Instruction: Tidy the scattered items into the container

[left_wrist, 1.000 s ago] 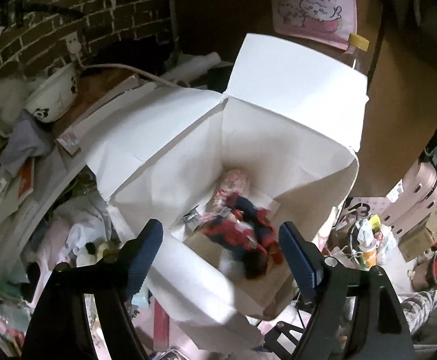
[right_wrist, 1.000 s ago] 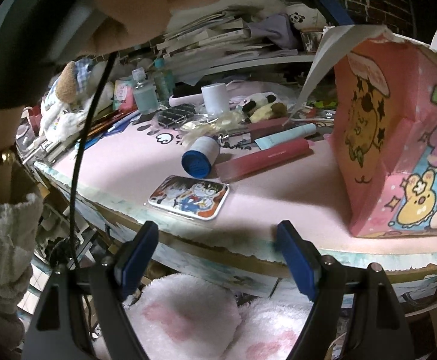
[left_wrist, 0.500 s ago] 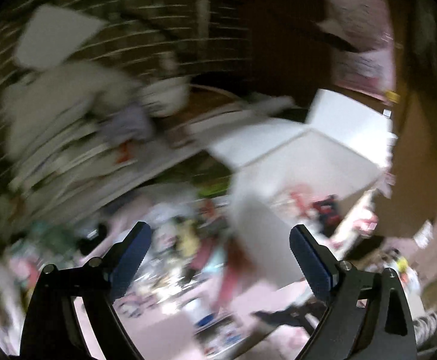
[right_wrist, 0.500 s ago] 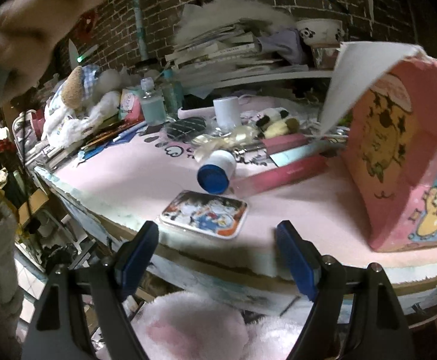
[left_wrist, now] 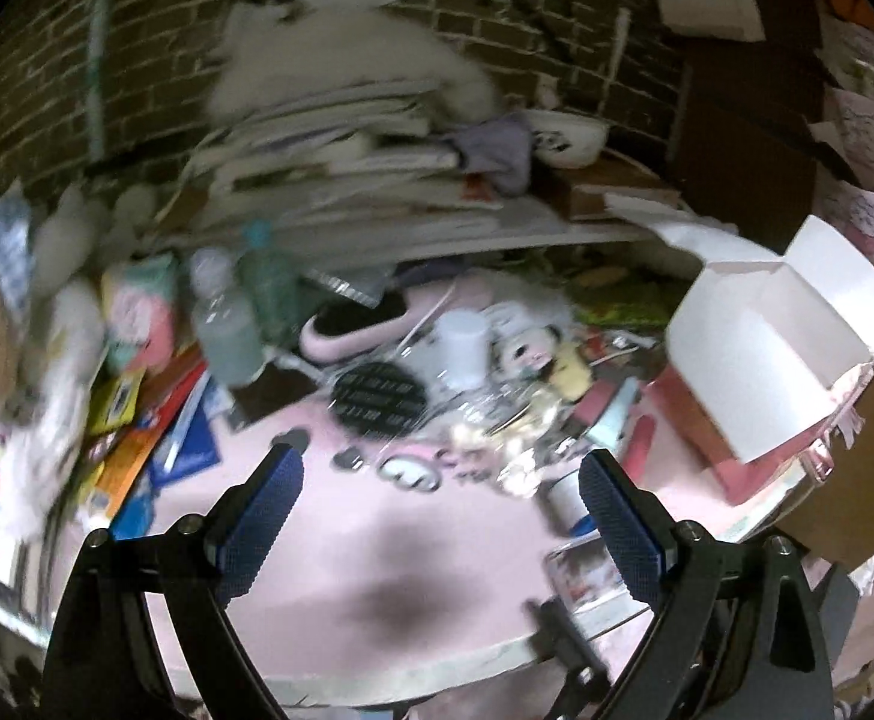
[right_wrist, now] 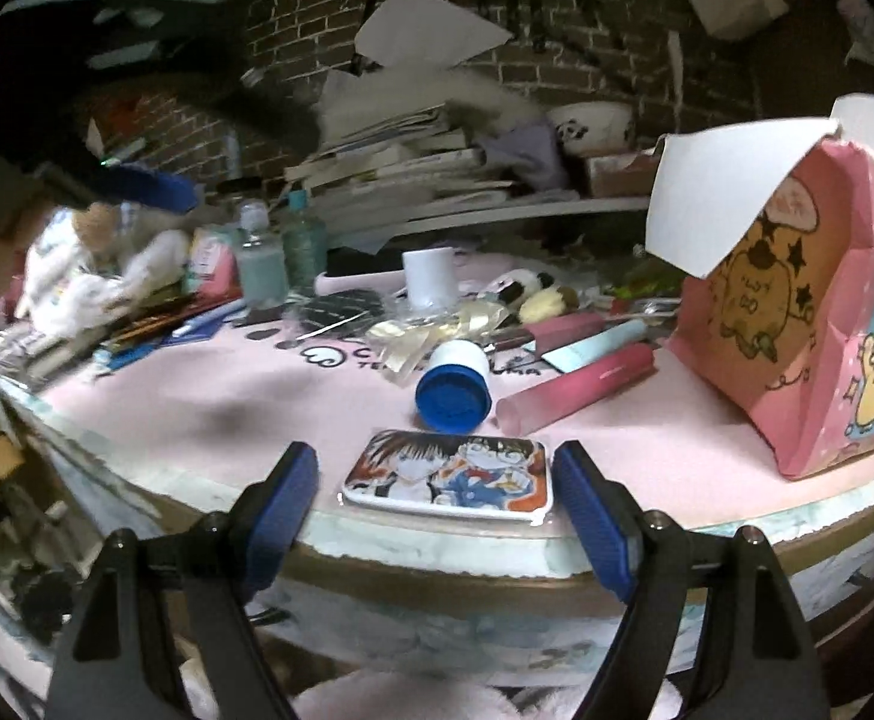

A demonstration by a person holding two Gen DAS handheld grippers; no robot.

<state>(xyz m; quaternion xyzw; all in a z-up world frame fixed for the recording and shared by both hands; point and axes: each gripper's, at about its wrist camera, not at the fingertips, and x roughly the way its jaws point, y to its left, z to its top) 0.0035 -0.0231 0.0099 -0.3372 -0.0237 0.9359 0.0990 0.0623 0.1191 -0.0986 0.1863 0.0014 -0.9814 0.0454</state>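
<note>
The right gripper [right_wrist: 437, 498] sits low at the near edge of the table [right_wrist: 257, 408], its fingers [right_wrist: 284, 501] spread to either side of the picture tin [right_wrist: 446, 474] but not pressing on it. The tin lies flat right at the edge, so a level approach from the front looks like the sensible way to slip a finger along each short end. Just behind it a white bottle [right_wrist: 455, 387] lies on its side, blue cap toward the camera, beside a pink tube [right_wrist: 575, 387]; both are loose and probably next in line.

The box [right_wrist: 797, 300], pink with cartoon prints, stands at the right of the table with its white flaps folded up and open (so things can be dropped in from above). In the left view the box [left_wrist: 761, 348] is far right, well apart from the left gripper [left_wrist: 437, 522].

That gripper hovers over bare pink mat with its fingers [left_wrist: 257, 516] wide and nothing between them, angled down at the clutter: a round black grid item [left_wrist: 377, 399], a small doll [left_wrist: 533, 354], a white cup [left_wrist: 461, 342]. The blur leaves its target unclear.
</note>
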